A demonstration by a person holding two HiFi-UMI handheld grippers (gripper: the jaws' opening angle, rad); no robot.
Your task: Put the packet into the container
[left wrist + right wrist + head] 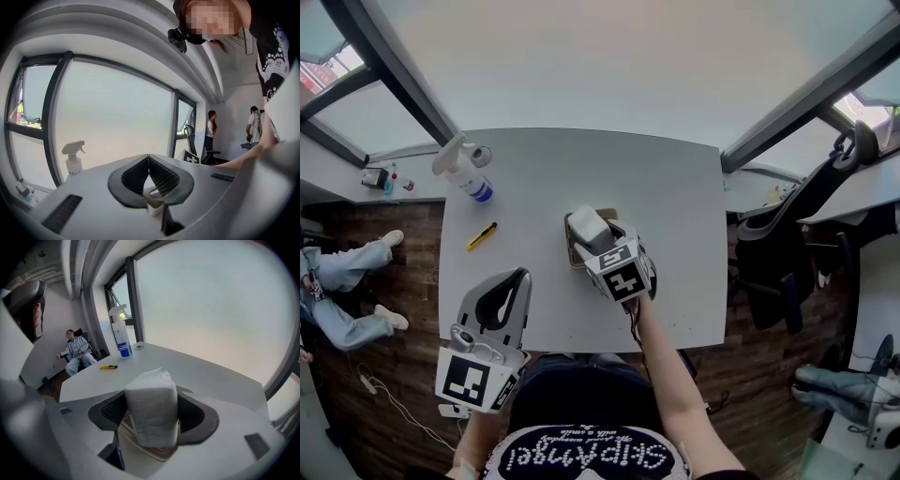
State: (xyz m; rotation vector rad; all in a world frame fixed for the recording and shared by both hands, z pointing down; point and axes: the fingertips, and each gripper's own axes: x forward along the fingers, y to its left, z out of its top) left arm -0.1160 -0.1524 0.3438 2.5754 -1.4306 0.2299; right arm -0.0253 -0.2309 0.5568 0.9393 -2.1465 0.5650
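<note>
Packet stands in container; right gripper spread around it.

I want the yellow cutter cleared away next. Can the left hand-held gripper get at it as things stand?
Probably yes. The left hand-held gripper is shut and empty, and only bare table lies between it and the yellow cutter. It would need to open first.

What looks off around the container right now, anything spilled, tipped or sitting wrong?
Nothing is spilled or damaged. One oddity: the packet stands on end in the container, most of it sticking up above the rim, between the open jaws of the right gripper. The spray bottle stands upright.
</note>
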